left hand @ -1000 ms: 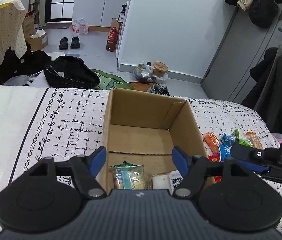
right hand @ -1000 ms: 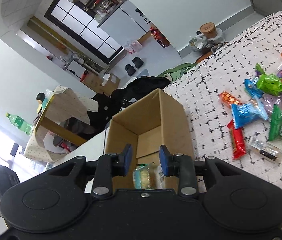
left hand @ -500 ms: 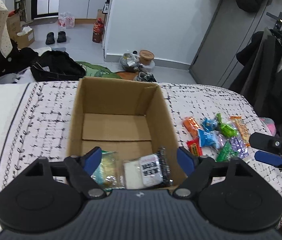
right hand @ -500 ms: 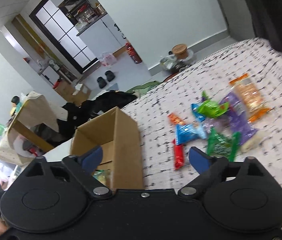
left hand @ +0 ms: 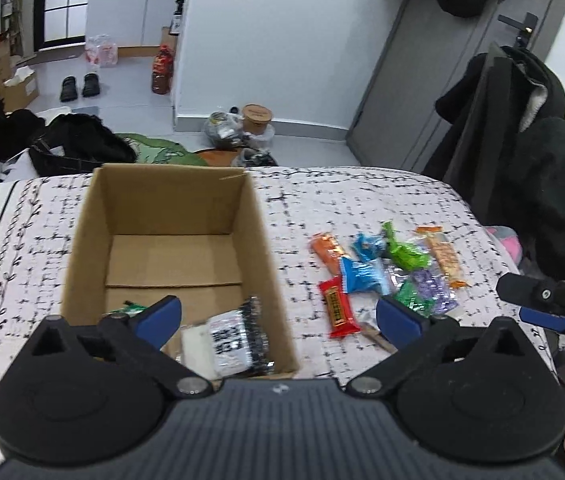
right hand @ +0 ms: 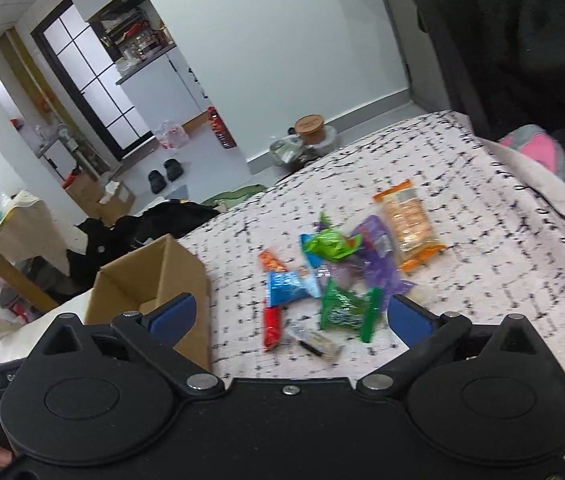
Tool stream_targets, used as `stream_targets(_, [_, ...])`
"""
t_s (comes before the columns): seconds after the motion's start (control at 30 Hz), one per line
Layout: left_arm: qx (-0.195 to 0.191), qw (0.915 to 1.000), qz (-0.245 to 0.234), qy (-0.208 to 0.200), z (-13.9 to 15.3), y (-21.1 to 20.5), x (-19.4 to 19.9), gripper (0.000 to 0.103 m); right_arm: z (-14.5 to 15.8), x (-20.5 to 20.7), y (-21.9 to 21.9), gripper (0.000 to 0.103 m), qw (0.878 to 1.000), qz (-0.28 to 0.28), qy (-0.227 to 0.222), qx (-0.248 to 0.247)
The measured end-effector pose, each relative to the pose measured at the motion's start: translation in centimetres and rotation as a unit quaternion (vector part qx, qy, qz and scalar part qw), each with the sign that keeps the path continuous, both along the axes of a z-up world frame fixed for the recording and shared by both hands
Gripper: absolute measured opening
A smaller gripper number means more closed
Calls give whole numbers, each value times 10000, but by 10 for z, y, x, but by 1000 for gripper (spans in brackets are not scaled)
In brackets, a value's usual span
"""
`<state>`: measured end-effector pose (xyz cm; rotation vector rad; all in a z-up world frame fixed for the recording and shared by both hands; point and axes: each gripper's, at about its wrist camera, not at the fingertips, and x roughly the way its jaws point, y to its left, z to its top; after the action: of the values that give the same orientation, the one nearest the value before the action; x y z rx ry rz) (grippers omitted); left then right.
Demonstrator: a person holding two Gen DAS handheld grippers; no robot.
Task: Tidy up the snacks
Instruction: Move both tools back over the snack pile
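Nearest to us, our left gripper [left hand: 278, 316] stands spread wide, its jaws having just been opening, and nothing is held between them. Its left blue pad hangs over the near end of the cardboard box [left hand: 82, 240]; its right pad hangs over the bedcover [left hand: 362, 200] beside the box. In the box's near end lie a white packet with black print [left hand: 226, 340] and a green-edged packet [left hand: 126, 309], partly hidden by the finger.

Our right gripper [right hand: 288, 314] is likewise spread wide and empty, its jaws also just having been opening. Just beyond its pads the loose snacks [right hand: 342, 264] lie in a cluster on the bedcover, to the right of the box: a red bar [right hand: 272, 326], a clear-wrapped bar [right hand: 314, 342] and a dark green packet [right hand: 342, 308] nearest, then a blue packet [right hand: 288, 286], a purple one [right hand: 374, 256], a bright green one [right hand: 328, 246], and farthest an orange packet [right hand: 408, 224]. None touches either gripper.
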<state>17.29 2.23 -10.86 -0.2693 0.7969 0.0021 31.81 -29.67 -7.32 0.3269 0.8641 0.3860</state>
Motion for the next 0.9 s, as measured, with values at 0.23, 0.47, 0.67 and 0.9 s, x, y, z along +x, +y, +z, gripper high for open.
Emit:
stream_targets(0.23, [76,9997,-229,67,-2,-21,10,103,-3,-2,-18,103,9996,-104,64,-243])
stream_targets(0.47, [346,9982,-436,226,-8,-50,20,103,-11,-1,-30,103,9986,-212,85,-484])
stream_targets(0.67, [448,9969,-576,280,-16,-70,30,102,-22,4,-38,103,9984,-292,169,-451])
stream_targets(0.9, [308,9975,-579,279,-26,-78,46,101,-31,15,-45,101,9979,-394,241,-449])
